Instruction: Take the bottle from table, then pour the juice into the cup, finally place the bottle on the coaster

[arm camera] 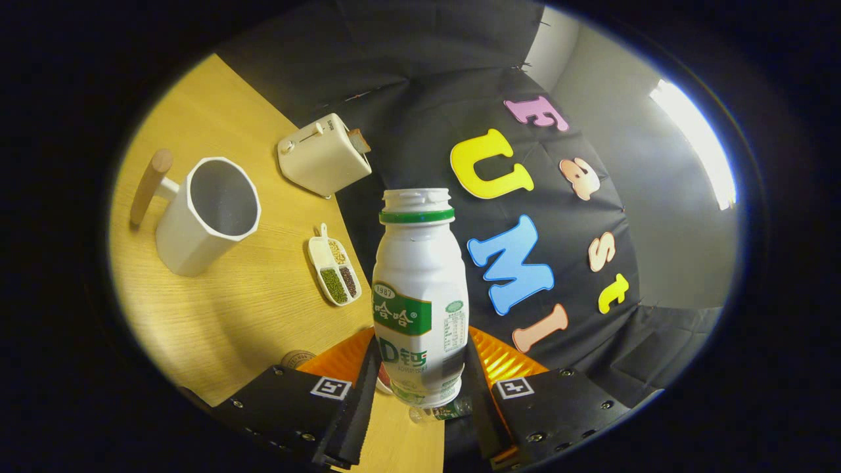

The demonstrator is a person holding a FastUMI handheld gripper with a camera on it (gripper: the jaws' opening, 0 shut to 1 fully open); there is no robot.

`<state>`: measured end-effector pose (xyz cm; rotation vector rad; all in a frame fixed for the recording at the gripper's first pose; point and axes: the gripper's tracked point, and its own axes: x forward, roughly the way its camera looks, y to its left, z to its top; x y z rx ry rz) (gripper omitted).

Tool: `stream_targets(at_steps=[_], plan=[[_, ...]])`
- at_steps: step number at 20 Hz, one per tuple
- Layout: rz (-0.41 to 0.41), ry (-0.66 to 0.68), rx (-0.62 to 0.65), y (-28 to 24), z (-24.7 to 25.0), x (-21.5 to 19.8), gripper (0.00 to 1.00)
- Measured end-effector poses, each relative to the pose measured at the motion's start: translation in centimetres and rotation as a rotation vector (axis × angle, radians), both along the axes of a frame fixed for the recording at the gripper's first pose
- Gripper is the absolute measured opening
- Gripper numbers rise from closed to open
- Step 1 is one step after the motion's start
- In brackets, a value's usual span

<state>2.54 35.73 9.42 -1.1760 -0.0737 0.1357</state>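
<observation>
A white bottle (pixel 420 282) with a green label and a green neck ring stands between my fingers, its mouth uncapped. My gripper (pixel 420 384) is shut on the bottle's lower body, one finger pressing on each side. The bottle is held above the wooden table (pixel 263 322), near its edge. Beyond the fingers to the left stands a white faceted cup (pixel 207 223) with a wooden handle; its inside looks empty. A round brown coaster (pixel 297 359) peeks out just beside my left finger, mostly hidden by it.
A white toaster (pixel 323 154) with a slice of bread in it sits at the table's far edge beyond the cup. A small white divided dish (pixel 334 269) of beans lies between the cup and the bottle. The booth wall rises behind the bottle.
</observation>
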Motion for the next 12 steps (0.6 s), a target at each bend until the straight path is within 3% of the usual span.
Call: stream_targets(at_steps=[12], plan=[[0.008,-0.077,-0.181,2.1,0.0,0.3,0.65]])
